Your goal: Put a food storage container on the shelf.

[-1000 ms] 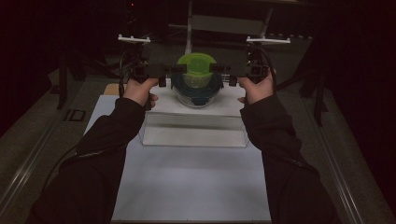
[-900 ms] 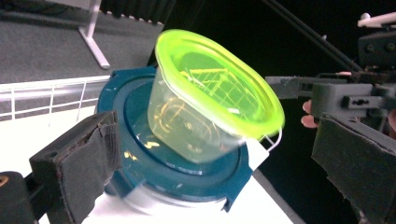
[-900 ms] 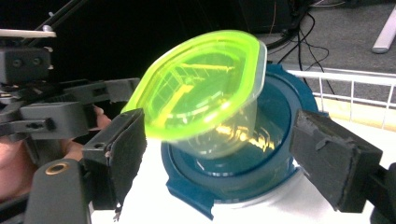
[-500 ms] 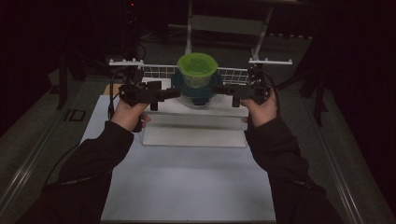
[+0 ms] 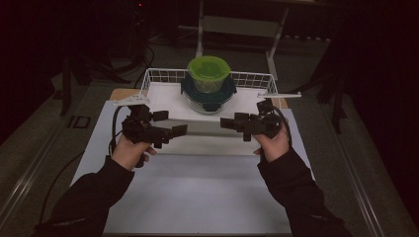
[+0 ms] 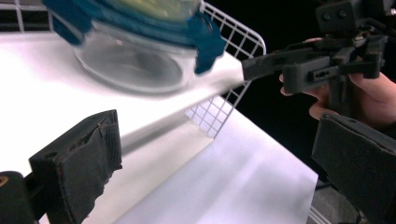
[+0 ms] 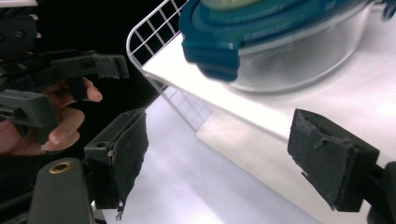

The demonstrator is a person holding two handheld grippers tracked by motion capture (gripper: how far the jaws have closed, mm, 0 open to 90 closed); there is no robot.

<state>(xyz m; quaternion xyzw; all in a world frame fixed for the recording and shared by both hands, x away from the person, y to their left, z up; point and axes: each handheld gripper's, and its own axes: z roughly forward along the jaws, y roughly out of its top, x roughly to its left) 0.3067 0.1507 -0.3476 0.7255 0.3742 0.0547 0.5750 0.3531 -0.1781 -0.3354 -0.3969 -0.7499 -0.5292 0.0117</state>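
Note:
A glass bowl point(image 5: 207, 101) with a teal clip lid point(image 5: 187, 88) stands on the white liner of a white wire basket point(image 5: 249, 79) at the back of the table. On the lid sits a smaller tub with a green lid point(image 5: 208, 67). My left gripper point(image 5: 175, 123) is open in front of the basket, left of the bowl. My right gripper point(image 5: 230, 126) is open on the other side, pointing inward. Both are apart from the bowl. The left gripper view has the bowl point(image 6: 130, 65) beyond the gripper point(image 6: 219, 163). The right gripper view has it point(image 7: 299, 56) above the gripper point(image 7: 226, 156).
A white sheet point(image 5: 197, 197) covers the table in front of the basket. A metal stand point(image 5: 237, 24) rises behind the basket. Dark floor and cables lie at the left. The basket's low wire rim point(image 6: 229, 42) edges the liner.
Both grippers have drawn back from the sides of the bowl toward the person's side and now stand open in front of the basket. The stacked containers stay in the basket.

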